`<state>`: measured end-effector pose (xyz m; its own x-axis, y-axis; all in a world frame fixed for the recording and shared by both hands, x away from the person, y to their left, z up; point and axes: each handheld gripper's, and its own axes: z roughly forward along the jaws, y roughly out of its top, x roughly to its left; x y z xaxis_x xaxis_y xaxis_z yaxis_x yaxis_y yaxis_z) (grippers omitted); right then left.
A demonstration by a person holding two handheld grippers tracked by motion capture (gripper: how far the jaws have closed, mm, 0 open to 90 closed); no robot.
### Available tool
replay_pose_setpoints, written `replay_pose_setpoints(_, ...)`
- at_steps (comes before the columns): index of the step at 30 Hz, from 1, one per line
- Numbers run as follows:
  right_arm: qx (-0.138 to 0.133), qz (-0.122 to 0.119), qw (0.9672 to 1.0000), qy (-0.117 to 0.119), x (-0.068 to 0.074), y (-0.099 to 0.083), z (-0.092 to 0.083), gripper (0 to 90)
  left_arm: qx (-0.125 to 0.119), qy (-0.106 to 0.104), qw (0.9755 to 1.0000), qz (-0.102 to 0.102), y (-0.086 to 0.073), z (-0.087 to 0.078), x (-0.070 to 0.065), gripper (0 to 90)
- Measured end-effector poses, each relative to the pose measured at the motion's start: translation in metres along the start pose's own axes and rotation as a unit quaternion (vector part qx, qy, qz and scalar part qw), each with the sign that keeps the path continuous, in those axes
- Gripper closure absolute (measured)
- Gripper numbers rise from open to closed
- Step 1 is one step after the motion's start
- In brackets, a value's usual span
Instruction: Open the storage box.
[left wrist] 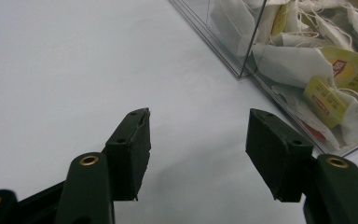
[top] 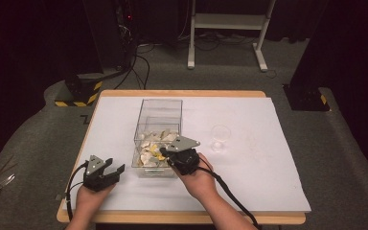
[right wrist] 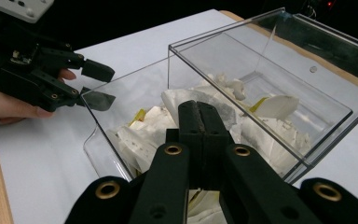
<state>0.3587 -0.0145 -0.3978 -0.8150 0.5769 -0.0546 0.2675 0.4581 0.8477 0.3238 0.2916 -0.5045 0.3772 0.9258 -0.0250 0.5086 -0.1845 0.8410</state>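
White paper covers the wooden table (top: 124, 94), and near its front edge the left gripper (top: 114, 167) rests with jaws half apart and empty, while the right gripper (top: 163, 152) hangs over the near end of the clear box (top: 160, 106), its jaws pressed together; whether a tea bag (right wrist: 182, 100) is pinched between them I cannot tell. Those bags look light, soft and easily torn, so the paper tag or string seems the safest hold. Left gripper view reads the yellow tags (left wrist: 324, 95) through the wall; farther right, a small clear cup (top: 220, 132) stands in the high view.
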Motion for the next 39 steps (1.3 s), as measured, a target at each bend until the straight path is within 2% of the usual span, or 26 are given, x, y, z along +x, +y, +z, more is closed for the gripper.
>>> replay_pose_setpoints(10,-0.023,-0.003,0.9997,-0.006,0.000,0.004,-0.010,90.0,0.000,0.001,1.0000,0.005,0.000,0.000,0.000,40.5)
replay_pose_setpoints(21,-0.040,-0.005,0.9992,-0.008,0.001,0.010,-0.019,90.0,0.003,-0.001,1.0000,0.003,0.000,0.001,-0.001,40.5)
replay_pose_setpoints(39,-0.067,-0.009,0.9976,-0.015,0.002,0.018,-0.037,90.0,0.002,-0.001,0.9999,0.012,0.000,0.000,-0.002,40.4)
